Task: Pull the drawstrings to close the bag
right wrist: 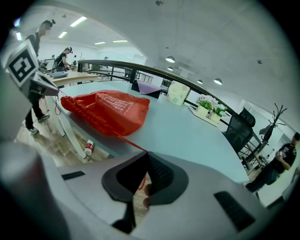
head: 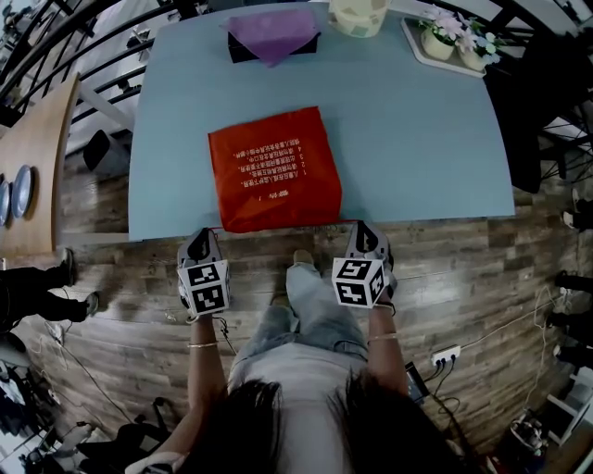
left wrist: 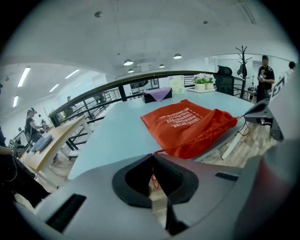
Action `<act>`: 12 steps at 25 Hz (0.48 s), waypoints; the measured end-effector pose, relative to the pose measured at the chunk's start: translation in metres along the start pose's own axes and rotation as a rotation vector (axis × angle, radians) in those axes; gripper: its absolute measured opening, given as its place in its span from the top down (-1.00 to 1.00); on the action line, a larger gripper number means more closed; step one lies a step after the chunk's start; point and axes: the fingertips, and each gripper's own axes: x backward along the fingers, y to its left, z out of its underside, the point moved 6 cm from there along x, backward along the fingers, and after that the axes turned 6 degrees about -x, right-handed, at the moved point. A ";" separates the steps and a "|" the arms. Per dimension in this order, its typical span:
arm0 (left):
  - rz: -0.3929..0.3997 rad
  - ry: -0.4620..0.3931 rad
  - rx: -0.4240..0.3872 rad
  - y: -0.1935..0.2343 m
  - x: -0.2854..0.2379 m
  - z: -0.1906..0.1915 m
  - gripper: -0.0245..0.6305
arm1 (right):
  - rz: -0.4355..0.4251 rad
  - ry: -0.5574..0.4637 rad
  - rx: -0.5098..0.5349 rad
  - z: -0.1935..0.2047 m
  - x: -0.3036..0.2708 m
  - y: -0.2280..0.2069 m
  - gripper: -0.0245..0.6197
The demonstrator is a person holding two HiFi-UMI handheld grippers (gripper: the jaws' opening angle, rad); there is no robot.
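A red drawstring bag with white print lies flat on the light blue table, its gathered mouth at the near edge. My left gripper hangs just off that edge at the bag's left corner, shut on the left red drawstring, which runs taut to the bag. At the bag's right corner, my right gripper is shut on the right drawstring, stretched straight from the bag. Both jaw pairs are pressed together on cord.
At the table's far side stand a black box with purple cloth, a cream container and a tray of flower pots. A wooden table stands left. A small bottle lies on the floor.
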 end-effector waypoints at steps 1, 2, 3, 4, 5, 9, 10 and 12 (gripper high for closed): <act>-0.002 0.000 -0.001 0.000 0.000 0.000 0.86 | 0.003 0.001 -0.003 0.001 0.000 -0.002 0.84; -0.003 0.000 -0.001 0.000 0.001 -0.001 0.86 | 0.005 0.001 -0.006 0.001 0.001 -0.003 0.84; -0.005 0.000 -0.001 0.001 0.002 -0.001 0.86 | 0.008 0.001 -0.009 0.001 0.001 -0.005 0.84; -0.006 0.000 0.000 0.001 0.002 -0.002 0.86 | 0.010 0.001 -0.012 0.001 0.001 -0.006 0.84; -0.008 0.000 0.002 0.002 0.002 -0.002 0.86 | 0.012 0.001 -0.014 0.000 0.001 -0.007 0.84; -0.016 0.000 0.005 0.004 0.001 -0.004 0.86 | 0.018 0.001 -0.022 0.001 0.000 -0.011 0.84; -0.019 -0.001 0.005 0.005 0.001 -0.004 0.86 | 0.019 0.000 -0.023 0.001 0.000 -0.012 0.84; -0.024 -0.002 0.004 0.006 0.001 -0.006 0.86 | 0.022 -0.001 -0.024 0.000 0.000 -0.014 0.84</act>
